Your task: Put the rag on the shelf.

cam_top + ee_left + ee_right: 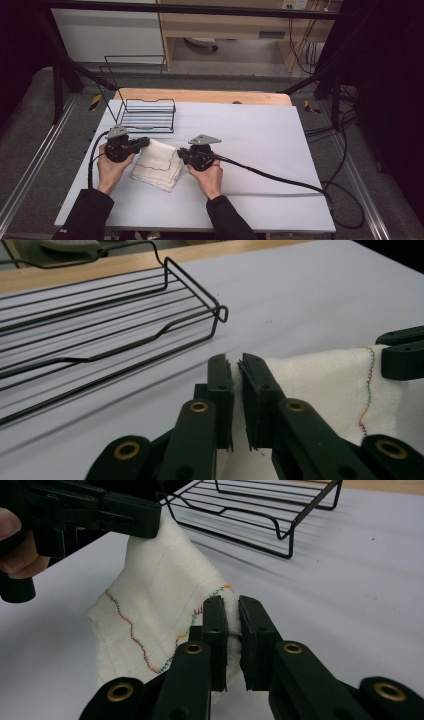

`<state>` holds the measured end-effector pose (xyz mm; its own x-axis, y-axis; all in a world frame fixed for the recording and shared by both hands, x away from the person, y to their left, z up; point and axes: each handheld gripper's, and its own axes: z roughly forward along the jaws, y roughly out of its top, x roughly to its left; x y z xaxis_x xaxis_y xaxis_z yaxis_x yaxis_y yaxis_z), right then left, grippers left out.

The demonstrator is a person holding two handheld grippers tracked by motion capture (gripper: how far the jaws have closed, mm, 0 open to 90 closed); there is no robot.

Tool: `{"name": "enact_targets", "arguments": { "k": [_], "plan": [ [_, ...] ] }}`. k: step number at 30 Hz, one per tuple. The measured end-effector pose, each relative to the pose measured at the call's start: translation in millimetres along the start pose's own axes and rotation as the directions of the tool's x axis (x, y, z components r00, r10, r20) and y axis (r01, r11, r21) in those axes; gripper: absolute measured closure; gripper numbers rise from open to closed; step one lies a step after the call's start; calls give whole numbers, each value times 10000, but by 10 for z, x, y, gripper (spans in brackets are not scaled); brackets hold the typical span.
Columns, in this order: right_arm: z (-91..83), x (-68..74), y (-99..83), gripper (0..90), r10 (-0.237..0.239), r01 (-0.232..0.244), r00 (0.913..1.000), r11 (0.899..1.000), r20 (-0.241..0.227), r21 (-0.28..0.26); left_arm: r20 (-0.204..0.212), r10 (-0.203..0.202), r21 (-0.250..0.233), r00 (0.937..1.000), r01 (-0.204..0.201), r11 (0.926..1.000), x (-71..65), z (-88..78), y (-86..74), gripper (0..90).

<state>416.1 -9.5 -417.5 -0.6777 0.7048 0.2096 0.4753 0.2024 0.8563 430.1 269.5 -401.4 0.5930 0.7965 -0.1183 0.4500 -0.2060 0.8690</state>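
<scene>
A folded white cloth [159,164] with a wavy multicoloured stitched line lies on the white table. My left gripper [146,142] is shut on the cloth's far left corner; in the left gripper view [236,371] the fabric [320,385] is pinched between the black pads. My right gripper [181,155] is shut on the cloth's right edge, where white fabric [155,605] shows between the pads [231,611]. The held edges are raised off the table. The other gripper's jaw tips appear at the far side of the cloth in each gripper view.
A black wire rack [149,116] stands at the back left of the table [260,140], just beyond the cloth. A second wire frame [135,65] stands on the floor behind. Black cables [280,179] trail from both grippers across the table.
</scene>
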Motion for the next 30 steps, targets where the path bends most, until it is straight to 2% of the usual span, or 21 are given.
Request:
{"name": "enact_targets", "arguments": {
  "k": [11,18,22,26,30],
  "plan": [
    [-186,67,100,830,-521,515,9986,9929,-21,-1070,76,125,-880,9999,-118,9960,-104,-235,66,833],
    [-250,73,154,833,-611,602,9981,9897,-28,-1297,83,147,-1214,9999,-136,9925,-147,-307,107,834],
    [-283,114,203,833,-980,987,9951,9860,123,-1341,-24,130,-1355,9999,-132,9907,-158,-343,127,835],
    [-312,157,261,834,-1079,1081,9941,9824,98,-1521,-2,12,-1618,10000,-12,9868,-147,-396,147,835],
    [-334,193,308,834,-1257,1264,9920,9781,142,-1652,-120,56,-1784,9999,-76,9839,-156,-445,176,835]
  ]
}}
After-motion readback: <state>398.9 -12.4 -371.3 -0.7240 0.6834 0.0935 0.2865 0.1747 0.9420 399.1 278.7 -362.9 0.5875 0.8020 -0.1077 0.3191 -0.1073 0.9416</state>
